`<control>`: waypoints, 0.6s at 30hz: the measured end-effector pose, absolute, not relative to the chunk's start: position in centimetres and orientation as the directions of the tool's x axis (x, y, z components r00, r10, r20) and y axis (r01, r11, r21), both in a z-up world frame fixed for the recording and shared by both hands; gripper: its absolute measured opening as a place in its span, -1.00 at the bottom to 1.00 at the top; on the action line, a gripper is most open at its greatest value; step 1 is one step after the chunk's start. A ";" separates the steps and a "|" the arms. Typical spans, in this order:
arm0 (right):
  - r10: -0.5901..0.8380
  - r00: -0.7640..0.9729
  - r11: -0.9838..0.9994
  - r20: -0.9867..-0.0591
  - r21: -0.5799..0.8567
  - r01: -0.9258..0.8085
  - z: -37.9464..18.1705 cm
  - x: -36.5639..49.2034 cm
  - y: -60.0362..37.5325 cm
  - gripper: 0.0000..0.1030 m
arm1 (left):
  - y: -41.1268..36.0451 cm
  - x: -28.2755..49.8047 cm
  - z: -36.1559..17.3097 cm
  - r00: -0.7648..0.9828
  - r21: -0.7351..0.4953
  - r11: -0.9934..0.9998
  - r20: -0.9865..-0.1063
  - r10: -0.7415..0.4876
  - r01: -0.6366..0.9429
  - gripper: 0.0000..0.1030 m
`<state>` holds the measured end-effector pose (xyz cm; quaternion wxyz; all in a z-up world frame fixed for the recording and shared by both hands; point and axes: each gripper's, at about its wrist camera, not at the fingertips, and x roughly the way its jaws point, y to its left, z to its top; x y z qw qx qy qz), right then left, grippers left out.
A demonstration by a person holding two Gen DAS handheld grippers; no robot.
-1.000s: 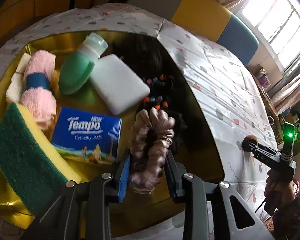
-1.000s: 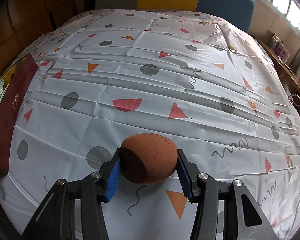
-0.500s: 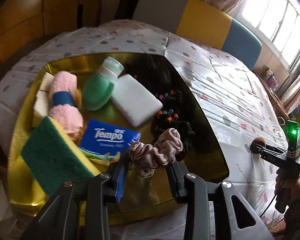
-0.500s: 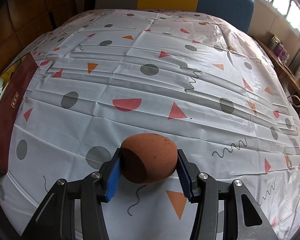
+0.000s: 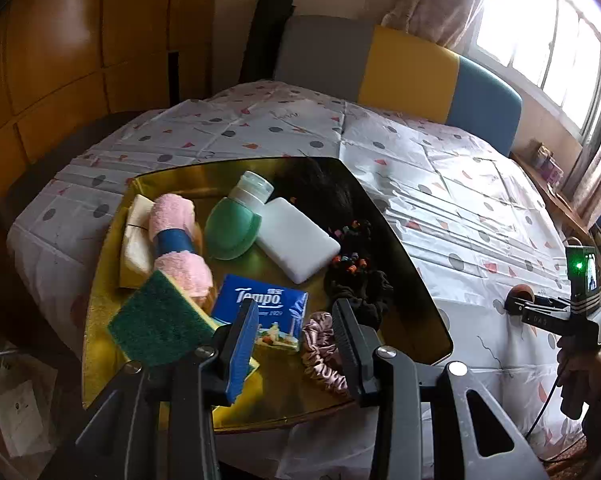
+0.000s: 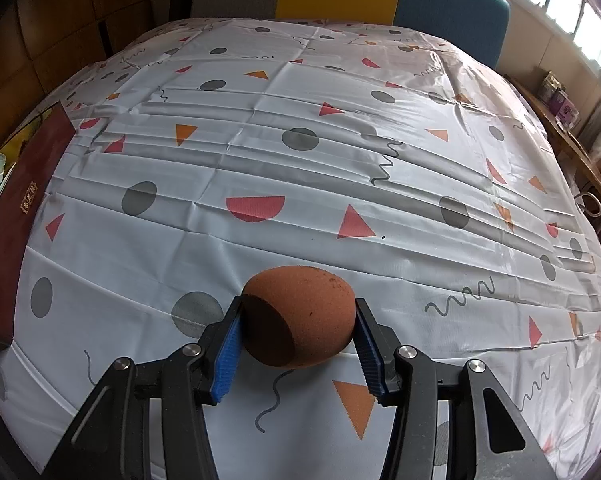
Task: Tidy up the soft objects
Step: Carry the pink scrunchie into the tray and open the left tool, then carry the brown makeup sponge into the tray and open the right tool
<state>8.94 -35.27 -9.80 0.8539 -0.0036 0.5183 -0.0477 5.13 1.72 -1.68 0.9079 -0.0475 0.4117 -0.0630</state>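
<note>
Left wrist view: your pink scrunchie [image 5: 322, 354] lies on the gold tray [image 5: 112, 280], just beside the Tempo tissue pack [image 5: 262, 312] and a black scrunchie [image 5: 360, 290]. Your left hand-held gripper [image 5: 296, 344] hangs above it with its jaws apart, gripping nothing. Farther back on the tray sit a green sponge [image 5: 160, 322], a pink towel roll [image 5: 176, 240], a green bottle [image 5: 236, 220] and a white block [image 5: 298, 240]. Your right hand-held gripper [image 6: 298, 344] is clenched on a brown foam ball [image 6: 300, 314] over the counter [image 6: 300, 160] with its patterned cloth.
</note>
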 end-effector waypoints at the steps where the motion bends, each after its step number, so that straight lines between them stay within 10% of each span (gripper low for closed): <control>1: -0.086 0.458 0.995 -0.885 -0.056 0.078 -9.8 8.9 -35.2 0.01 | 1.9 5.1 -1.7 0.654 -0.139 0.988 -0.741 -0.153 0.073 -0.25; 18: -0.126 0.462 0.991 -0.878 -0.094 0.092 -10.1 8.9 -34.8 0.01 | 4.1 3.4 -1.2 0.685 -0.140 0.989 -0.718 -0.127 0.037 -0.25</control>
